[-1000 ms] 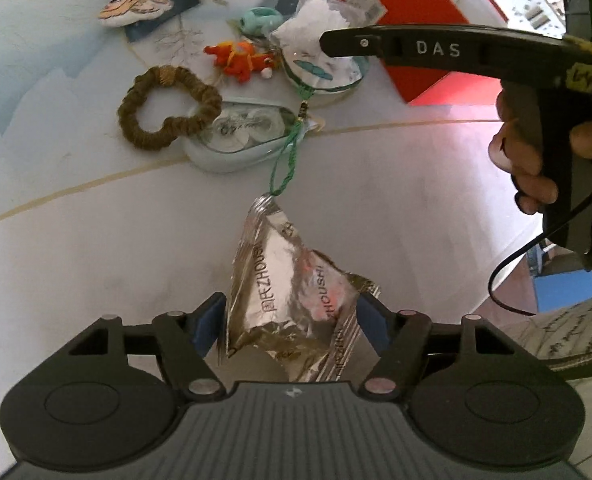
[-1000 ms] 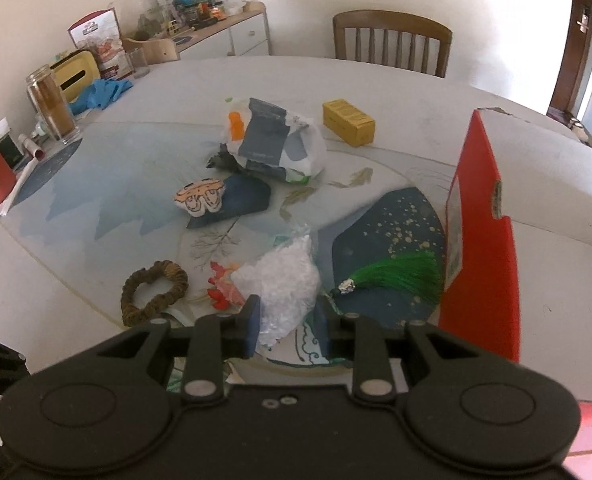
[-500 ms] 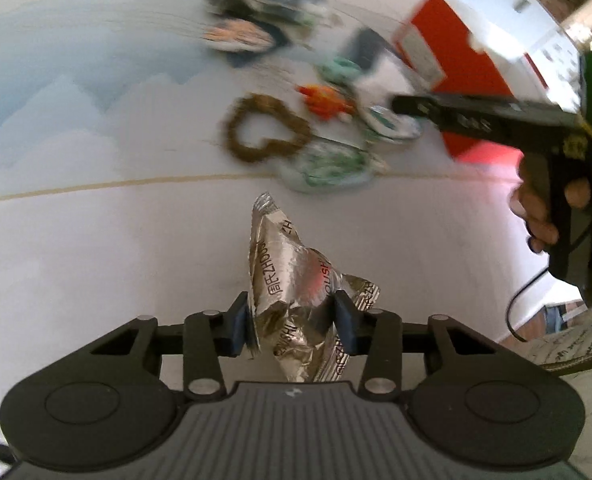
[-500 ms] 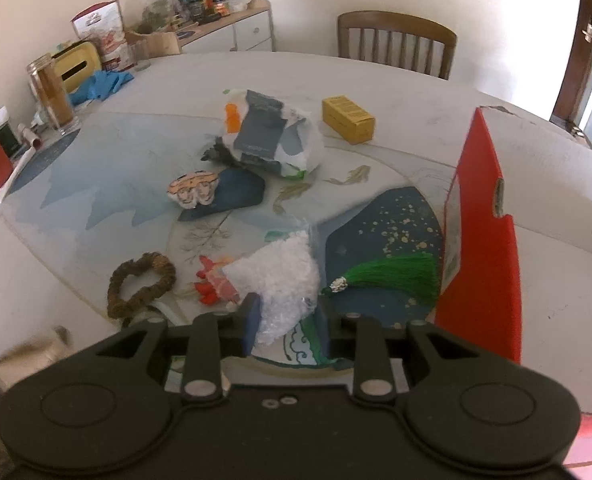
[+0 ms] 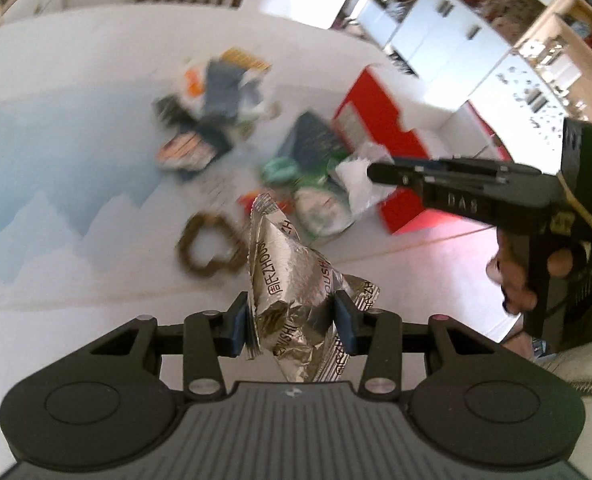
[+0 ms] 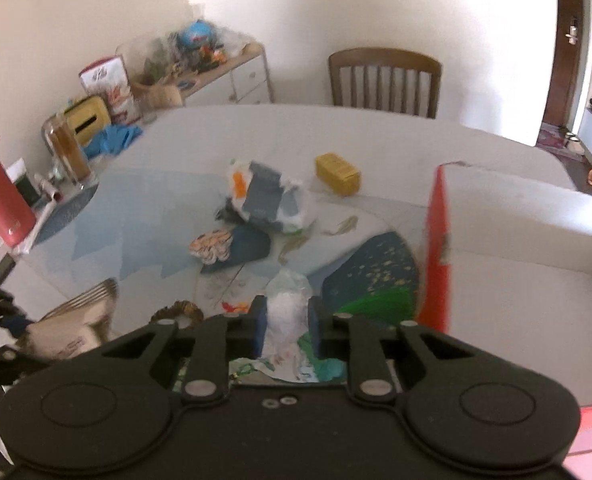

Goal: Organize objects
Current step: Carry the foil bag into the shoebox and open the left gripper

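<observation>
My left gripper is shut on a crumpled silver foil packet and holds it above the table. The packet also shows blurred at the left of the right wrist view. My right gripper is shut on a white crinkled plastic bag over the pile of small items. It shows from the side in the left wrist view, with the bag at its tip. A red-sided open box with a white inside stands right of it.
On the table lie a brown heart-shaped ring, a blue pouch with a striped item, a wrapped bundle, a yellow box and a green tassel. A chair stands at the far side. Bottles and jars stand at the left edge.
My left gripper closed on the foil packet and lifted it off the table, tilting upward. My right gripper rose with the plastic bag still in it.
</observation>
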Motion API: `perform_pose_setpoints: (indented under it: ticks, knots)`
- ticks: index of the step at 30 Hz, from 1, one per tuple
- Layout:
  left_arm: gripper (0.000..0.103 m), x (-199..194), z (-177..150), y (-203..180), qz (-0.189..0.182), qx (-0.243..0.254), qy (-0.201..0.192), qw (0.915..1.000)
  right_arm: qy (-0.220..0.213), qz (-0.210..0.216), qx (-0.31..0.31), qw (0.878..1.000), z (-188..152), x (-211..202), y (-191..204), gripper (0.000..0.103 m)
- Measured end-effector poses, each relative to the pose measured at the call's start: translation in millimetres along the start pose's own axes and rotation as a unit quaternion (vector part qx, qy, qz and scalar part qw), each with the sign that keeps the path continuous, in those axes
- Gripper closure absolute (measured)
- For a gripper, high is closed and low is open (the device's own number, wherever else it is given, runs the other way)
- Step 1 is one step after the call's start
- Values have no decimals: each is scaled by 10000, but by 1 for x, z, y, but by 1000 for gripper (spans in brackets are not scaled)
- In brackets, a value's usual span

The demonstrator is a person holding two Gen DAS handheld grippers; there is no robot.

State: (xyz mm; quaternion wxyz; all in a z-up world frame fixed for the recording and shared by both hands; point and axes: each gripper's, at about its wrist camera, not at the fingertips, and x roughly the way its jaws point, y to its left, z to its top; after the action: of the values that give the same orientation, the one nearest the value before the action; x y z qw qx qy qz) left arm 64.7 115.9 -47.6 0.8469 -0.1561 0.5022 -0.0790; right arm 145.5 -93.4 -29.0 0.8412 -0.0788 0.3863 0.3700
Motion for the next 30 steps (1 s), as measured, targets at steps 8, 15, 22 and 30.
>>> perform_pose_setpoints:
  ticks: [8,15,22,30]
  knots:
    - [60,12,44,-56,-285,533,-229,9979,-505,-197,305,9981,7,-49,-40,85]
    - [60,40,79,-122,-462,1049,-336,9928,-777,-594,561,9936,2,-78,-96,85]
    - [60,86,107,-180,-451,1339,-314,9895,-751,-954,715,9900,-11,-86,-145,85]
    - [60,144,124,-216,-198,1474,-105,9888,-505,-1185,1003,9866,-29,-73,-195,85]
